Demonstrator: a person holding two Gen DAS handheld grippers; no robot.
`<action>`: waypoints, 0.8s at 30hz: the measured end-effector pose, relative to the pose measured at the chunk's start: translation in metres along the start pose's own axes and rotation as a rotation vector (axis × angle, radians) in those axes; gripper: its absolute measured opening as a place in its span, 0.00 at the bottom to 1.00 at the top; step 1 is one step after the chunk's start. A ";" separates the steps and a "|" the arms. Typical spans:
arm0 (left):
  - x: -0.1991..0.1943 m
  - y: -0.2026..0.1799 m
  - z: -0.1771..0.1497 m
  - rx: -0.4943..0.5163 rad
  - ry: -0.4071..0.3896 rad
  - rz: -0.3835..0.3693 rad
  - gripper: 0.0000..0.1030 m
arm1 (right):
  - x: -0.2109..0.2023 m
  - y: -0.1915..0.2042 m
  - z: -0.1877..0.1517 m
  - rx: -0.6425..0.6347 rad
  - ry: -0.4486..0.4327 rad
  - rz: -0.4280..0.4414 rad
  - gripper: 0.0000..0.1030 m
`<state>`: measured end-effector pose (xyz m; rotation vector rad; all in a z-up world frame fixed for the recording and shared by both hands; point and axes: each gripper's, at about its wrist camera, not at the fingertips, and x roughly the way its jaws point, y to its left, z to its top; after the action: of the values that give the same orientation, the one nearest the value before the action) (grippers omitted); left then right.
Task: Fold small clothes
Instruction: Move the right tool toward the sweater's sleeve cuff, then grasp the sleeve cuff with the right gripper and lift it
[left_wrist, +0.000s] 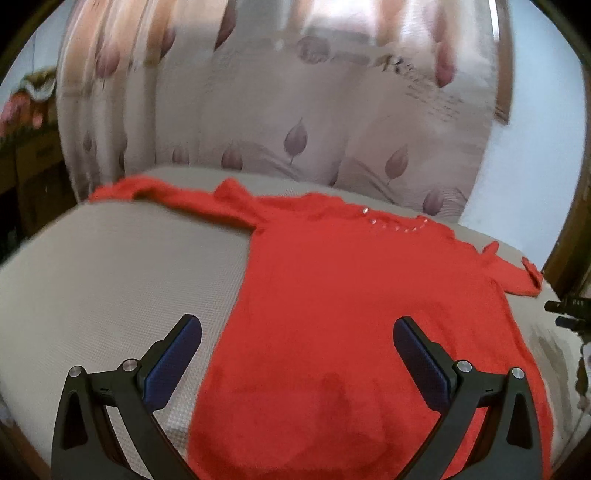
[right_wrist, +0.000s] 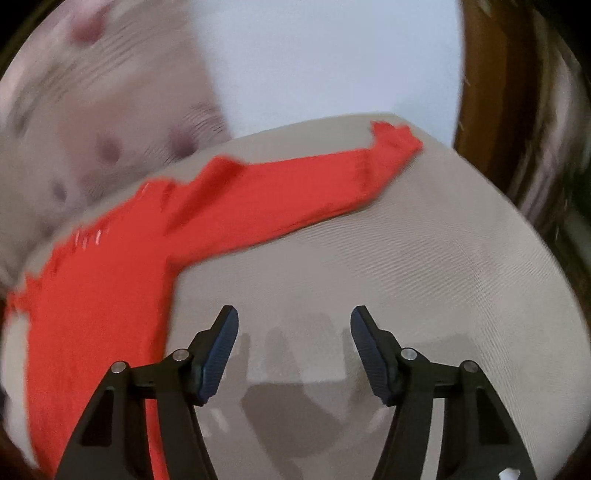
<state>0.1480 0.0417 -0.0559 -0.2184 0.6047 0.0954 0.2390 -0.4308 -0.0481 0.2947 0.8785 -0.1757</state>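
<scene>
A red long-sleeved sweater (left_wrist: 351, 295) lies spread flat on a beige bed surface (left_wrist: 110, 288), sleeves out to both sides, small shiny beads near the neckline. My left gripper (left_wrist: 297, 332) is open and empty, hovering above the sweater's lower body. In the right wrist view the sweater (right_wrist: 110, 288) lies to the left, its right sleeve (right_wrist: 314, 188) stretching toward the far corner. My right gripper (right_wrist: 294, 325) is open and empty above the bare bed surface (right_wrist: 406, 277), right of the sweater's body. The view is blurred.
A patterned curtain or bedding with purple leaf prints (left_wrist: 295, 110) rises behind the bed. A pale wall (right_wrist: 314, 55) and a dark wooden frame (right_wrist: 491, 74) stand at the right. The other gripper's tip (left_wrist: 565, 314) shows at the right edge.
</scene>
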 end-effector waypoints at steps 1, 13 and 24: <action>0.005 0.003 -0.002 -0.012 0.024 0.000 1.00 | 0.004 -0.013 0.007 0.046 -0.008 0.011 0.59; 0.023 -0.012 -0.010 0.063 0.109 0.032 1.00 | 0.077 -0.050 0.122 0.076 -0.033 -0.199 0.60; 0.041 0.001 -0.011 -0.018 0.222 0.011 1.00 | 0.136 -0.090 0.168 0.084 0.055 -0.270 0.15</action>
<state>0.1754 0.0408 -0.0883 -0.2446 0.8259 0.0875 0.4231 -0.5746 -0.0690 0.2592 0.9649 -0.4579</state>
